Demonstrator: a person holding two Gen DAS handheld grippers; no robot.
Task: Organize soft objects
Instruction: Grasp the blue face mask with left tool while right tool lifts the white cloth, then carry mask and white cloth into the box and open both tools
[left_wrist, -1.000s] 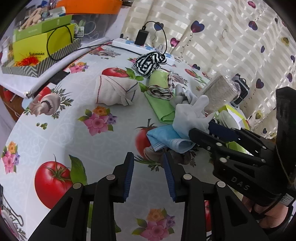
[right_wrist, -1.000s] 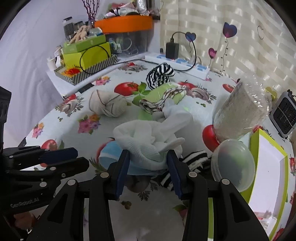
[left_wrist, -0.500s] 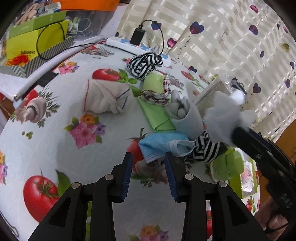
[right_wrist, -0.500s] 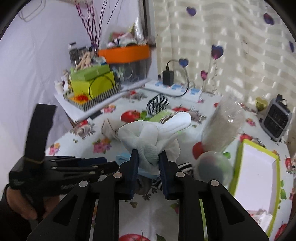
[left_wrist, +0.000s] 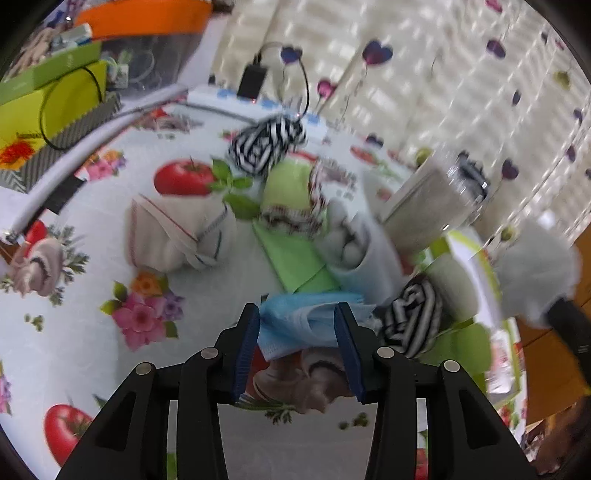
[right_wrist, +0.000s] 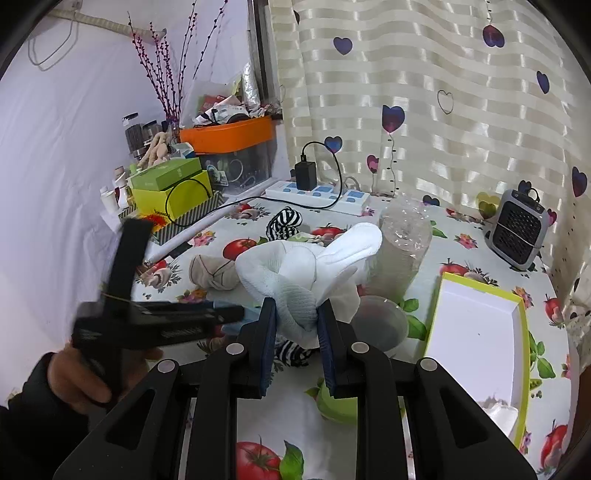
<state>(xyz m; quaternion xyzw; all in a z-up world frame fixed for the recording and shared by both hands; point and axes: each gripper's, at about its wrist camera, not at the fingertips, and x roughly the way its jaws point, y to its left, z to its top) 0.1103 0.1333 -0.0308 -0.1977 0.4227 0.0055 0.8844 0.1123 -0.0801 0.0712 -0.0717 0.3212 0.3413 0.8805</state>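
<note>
The left gripper (left_wrist: 297, 325) is held low with its jaws spread wide apart. The right gripper (right_wrist: 295, 314) is raised, its jaws pressed against a white cloth (right_wrist: 310, 266). The left hand (right_wrist: 79, 376) is wrapped around its handle.

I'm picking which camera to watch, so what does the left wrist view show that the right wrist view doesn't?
Only the left wrist view shows the light blue pleated face mask sitting between the open left hand-held gripper fingers. Only the right wrist view shows the grey mesh-front heater and the open white tray with a lime green rim. Both show the white fabric glove clamped in the right hand-held gripper, and the black-and-white striped cloth bundle.
</note>
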